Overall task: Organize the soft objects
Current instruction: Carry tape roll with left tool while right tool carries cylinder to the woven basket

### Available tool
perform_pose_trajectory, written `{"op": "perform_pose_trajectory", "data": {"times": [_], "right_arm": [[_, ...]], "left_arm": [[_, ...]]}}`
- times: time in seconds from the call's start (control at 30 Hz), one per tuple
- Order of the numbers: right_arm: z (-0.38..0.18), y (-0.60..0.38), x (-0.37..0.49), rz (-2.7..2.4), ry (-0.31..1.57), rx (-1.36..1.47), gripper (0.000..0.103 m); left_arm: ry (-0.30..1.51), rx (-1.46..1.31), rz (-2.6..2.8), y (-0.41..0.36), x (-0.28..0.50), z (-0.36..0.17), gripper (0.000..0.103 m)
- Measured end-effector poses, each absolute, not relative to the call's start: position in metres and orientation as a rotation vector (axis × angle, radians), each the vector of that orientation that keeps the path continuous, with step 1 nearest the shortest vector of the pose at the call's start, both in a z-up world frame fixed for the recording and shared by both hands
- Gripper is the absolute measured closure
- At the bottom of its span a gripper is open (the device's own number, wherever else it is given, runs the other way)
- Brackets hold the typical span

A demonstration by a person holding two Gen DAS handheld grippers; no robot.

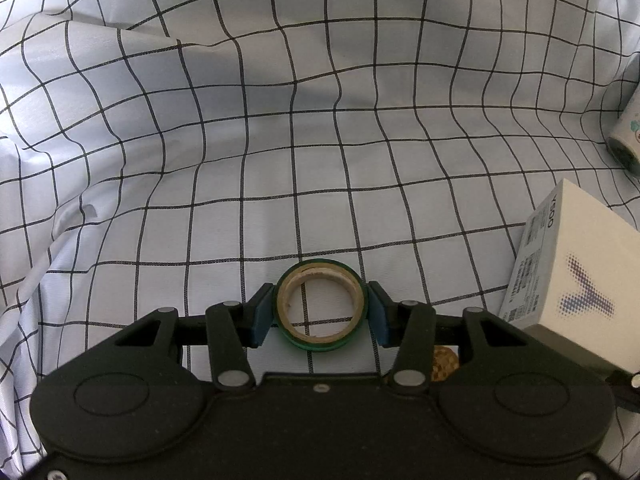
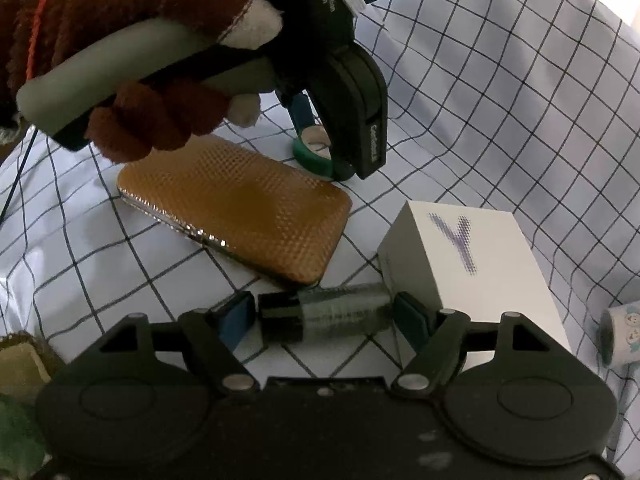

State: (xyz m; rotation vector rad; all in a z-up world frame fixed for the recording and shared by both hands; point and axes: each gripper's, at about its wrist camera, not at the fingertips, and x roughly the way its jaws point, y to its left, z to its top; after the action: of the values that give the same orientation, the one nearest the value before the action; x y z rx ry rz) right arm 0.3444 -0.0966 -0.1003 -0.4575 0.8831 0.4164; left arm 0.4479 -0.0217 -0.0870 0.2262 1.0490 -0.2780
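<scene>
Left gripper (image 1: 319, 312): blue-padded fingers (image 1: 260, 318) pressed against both sides of a green roll of tape with a tan cardboard core (image 1: 320, 306), closed on it. Roll stands on edge, its lower rim on the white cloth with a black grid pattern (image 1: 280, 140) that covers the bench. Cloth is rumpled into folds at far left.

From the right wrist view, the same green roll (image 2: 314, 156) sits under the left gripper's black body, which is held by a hand in a fuzzy brown glove with pale fingertips (image 2: 132, 60).

Right gripper (image 2: 325, 316): fingers (image 2: 236, 318) spread, bracketing a small clear cylinder with a black cap (image 2: 326, 316) lying on its side. Left pad stands just off the cap; right pad seems at or against the clear end, contact not certain. Not clamped.

Just beyond the cylinder: a flat amber-orange rectangular case with a textured diamond surface and a sparkly edge (image 2: 240, 208), lying flat. To its right, touching the cylinder's end or nearly so, a white cardboard box with a purple dotted "Y" print (image 2: 468, 256); also seen at right in the left view (image 1: 576, 276).

Far right: a small white tape roll with tiny printed figures (image 2: 622, 330), on its side.
</scene>
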Motion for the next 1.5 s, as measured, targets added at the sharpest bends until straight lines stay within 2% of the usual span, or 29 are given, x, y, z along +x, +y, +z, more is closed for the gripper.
{"op": "perform_pose_trajectory", "data": {"times": [0.1, 0.73, 1.17, 1.5], "right_arm": [[-0.101, -0.097, 0.345, 0.413, 0.888, -0.43, 0.031], [-0.052, -0.131, 0.283, 0.224, 0.868, -0.143, 0.031], [0.021, -0.157, 0.178, 0.1, 0.724, 0.062, 0.031], [0.041, -0.159, 0.092, 0.014, 0.643, 0.192, 0.03]], "left_arm": [[1.049, 0.221, -0.276, -0.021, 0.448, -0.087, 0.055], [1.072, 0.076, -0.205, -0.009, 0.44, -0.065, 0.056], [0.884, 0.048, -0.167, -0.004, 0.298, 0.028, 0.056], [0.75, 0.065, -0.181, -0.006, 0.182, 0.057, 0.056]]}}
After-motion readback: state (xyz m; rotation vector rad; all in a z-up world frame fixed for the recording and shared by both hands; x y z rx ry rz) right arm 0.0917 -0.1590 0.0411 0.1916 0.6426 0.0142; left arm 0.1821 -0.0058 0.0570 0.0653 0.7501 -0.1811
